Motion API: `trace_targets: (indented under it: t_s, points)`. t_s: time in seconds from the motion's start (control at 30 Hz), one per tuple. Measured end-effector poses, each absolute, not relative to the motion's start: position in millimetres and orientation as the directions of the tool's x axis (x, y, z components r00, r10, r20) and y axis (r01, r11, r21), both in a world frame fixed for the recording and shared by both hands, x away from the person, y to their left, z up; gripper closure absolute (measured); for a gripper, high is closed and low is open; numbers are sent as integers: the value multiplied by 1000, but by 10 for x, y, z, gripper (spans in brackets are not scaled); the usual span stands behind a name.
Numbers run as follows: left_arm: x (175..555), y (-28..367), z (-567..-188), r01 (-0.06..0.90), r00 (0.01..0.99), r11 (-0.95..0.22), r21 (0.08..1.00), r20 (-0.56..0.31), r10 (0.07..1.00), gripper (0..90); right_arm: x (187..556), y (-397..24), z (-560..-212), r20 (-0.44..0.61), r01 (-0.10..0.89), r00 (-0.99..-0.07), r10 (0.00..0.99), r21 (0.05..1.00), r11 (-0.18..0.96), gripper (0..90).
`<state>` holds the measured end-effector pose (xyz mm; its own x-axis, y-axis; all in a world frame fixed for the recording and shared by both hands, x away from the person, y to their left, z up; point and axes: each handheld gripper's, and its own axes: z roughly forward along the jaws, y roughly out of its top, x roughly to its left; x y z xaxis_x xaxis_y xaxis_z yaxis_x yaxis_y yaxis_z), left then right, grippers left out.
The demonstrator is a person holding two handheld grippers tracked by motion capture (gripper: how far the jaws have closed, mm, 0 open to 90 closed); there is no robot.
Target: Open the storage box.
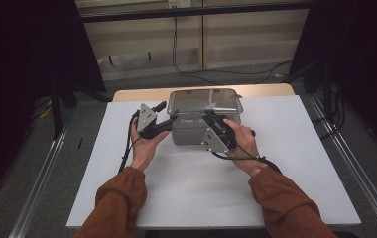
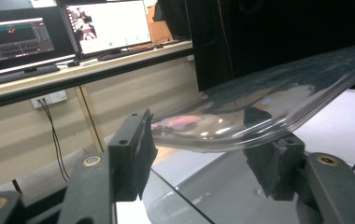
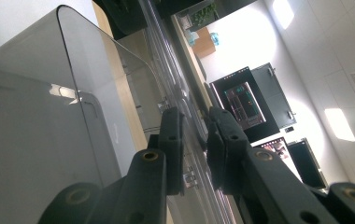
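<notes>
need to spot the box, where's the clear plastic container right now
In the high view the clear plastic container sits at the far middle of the white table, between the left tongs and the right tongs.

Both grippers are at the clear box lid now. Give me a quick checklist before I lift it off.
1. Right gripper clamped on the lid rim: ok, the jaws pinch the clear edge in the right gripper view.
2. Left gripper gripping the lid: not ok, the lid edge lies between the jaws but gaps show at both pads.
3. Lid free of the box: cannot tell, no latch is visible.
4. Box standing flat on the white table: ok.
5. Cables clear of the box: ok, they trail back towards the forearms.
</notes>
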<state>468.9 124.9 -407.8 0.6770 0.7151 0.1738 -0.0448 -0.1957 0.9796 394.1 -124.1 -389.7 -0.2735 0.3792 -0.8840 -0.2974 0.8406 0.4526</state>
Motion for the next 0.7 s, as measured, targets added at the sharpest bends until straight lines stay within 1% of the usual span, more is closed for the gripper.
trace_targets:
  t_s: [0.13, 0.17, 0.2, 0.3, 0.43, 0.53, 0.6, 0.7]
  points:
    - [4663, 1212, -4067, -82, 667, -224, 971, 220, 712, 494, 3941, -1252, -3896, -871, -292, -284, 400, 476, 829, 749]
    - [4662, 1205, -4065, -84, 667, -220, 972, 219, 712, 502, 3947, -1266, -3895, -856, -286, -295, 424, 502, 816, 728]
    - [4664, 1207, -4064, -89, 664, -224, 970, 226, 713, 502, 3947, -1266, -3895, -856, -286, -295, 424, 502, 816, 728]
    - [4675, 1222, -4075, -88, 659, -228, 970, 229, 716, 541, 3966, -1278, -3898, -837, -274, -317, 447, 532, 802, 677]
    - [4678, 1228, -4070, -86, 662, -219, 972, 220, 716, 547, 3996, -1307, -3907, -787, -238, -349, 508, 599, 764, 583]
    - [4681, 1233, -4070, -80, 665, -213, 974, 211, 716, 541, 4014, -1338, -3908, -747, -215, -374, 549, 646, 733, 497]
    - [4681, 1237, -4068, -80, 665, -215, 973, 213, 716, 543, 4019, -1354, -3903, -731, -210, -369, 574, 668, 714, 362]
    - [4679, 1225, -4073, -78, 665, -210, 975, 208, 717, 543, 4027, -1393, -3886, -698, -185, -372, 611, 701, 688, 303]
